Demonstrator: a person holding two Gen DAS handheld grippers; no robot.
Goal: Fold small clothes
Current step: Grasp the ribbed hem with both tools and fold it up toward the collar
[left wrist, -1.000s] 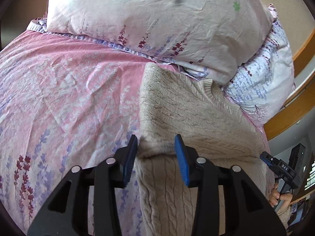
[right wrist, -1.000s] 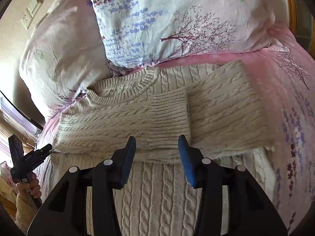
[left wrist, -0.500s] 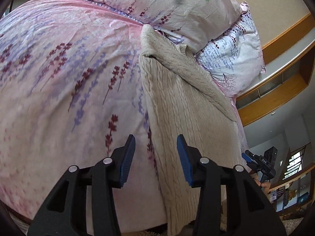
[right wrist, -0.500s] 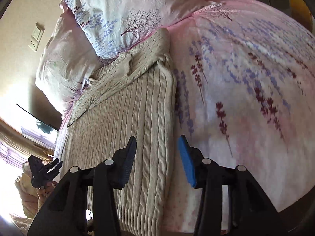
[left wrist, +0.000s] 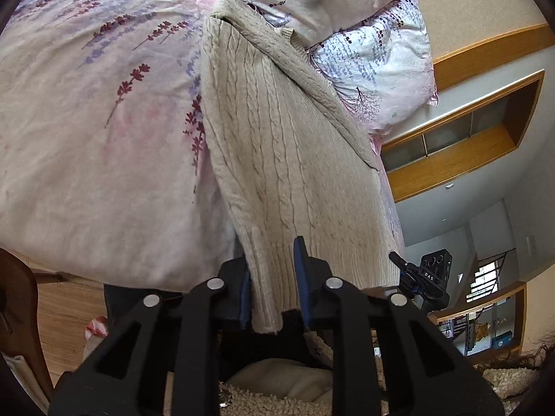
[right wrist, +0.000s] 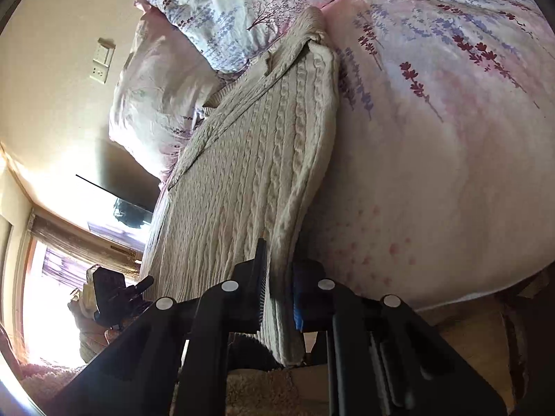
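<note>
Sweater of cream cable-knit wool (left wrist: 277, 145) lies lengthwise on the pink floral bedspread (left wrist: 86, 131), its collar end up against the pillows and its ribbed hem hanging just past the near edge of the bed. Its sleeves are folded across the chest, so both long sides run straight. In the left wrist view, bare bedspread stretches wide beside one long edge; in the right wrist view, an equally broad stretch of bedspread (right wrist: 451, 138) lies beside the opposite edge. Two floral pillows (left wrist: 374, 59) sit at the head of the bed, touching the collar. Beyond them stand a beige wall, a wooden shelf unit (left wrist: 461, 138) and, in the right wrist view, a wall switch plate (right wrist: 102, 60) and a bright window (right wrist: 45, 277). Wooden floor (left wrist: 66, 319) shows below the bed's edge. The left gripper (left wrist: 272, 284) is clamped on one hem corner, blue pads pressing the ribbing from both sides. The right gripper (right wrist: 277, 291) pinches the other hem corner likewise.
</note>
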